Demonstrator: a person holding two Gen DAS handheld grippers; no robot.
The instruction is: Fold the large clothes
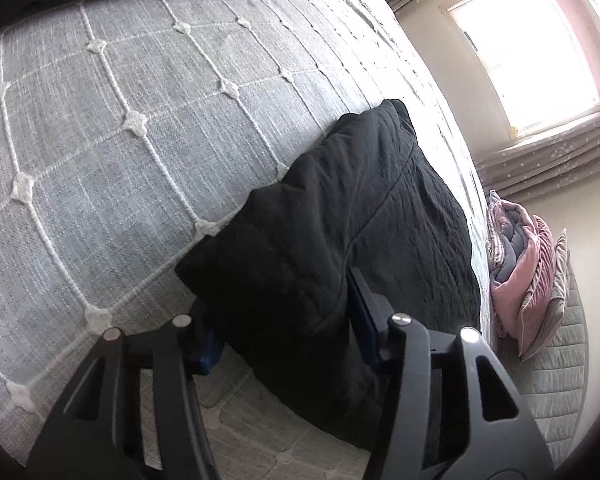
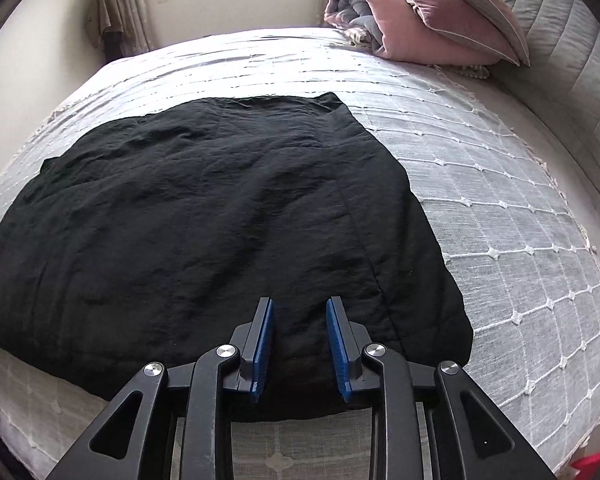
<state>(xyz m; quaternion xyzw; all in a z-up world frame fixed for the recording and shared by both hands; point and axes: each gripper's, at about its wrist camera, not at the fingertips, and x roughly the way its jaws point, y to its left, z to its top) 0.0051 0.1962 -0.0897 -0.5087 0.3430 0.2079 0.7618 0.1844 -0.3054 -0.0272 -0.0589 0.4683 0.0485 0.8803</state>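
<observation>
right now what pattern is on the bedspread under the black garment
Light grey bedspread with a white corded grid and small knotted tufts at crossings; clearest in the left wrist view.

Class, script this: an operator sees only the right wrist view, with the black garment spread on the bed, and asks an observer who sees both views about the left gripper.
Operator: Where is the left gripper?
Observer: The left gripper is at one end of the black garment, low over the grey bedspread.
Operator: Is anything between its fingers?
Observer: Yes, a thick fold of the garment fills the gap; whether the pads press on it I cannot tell.
</observation>
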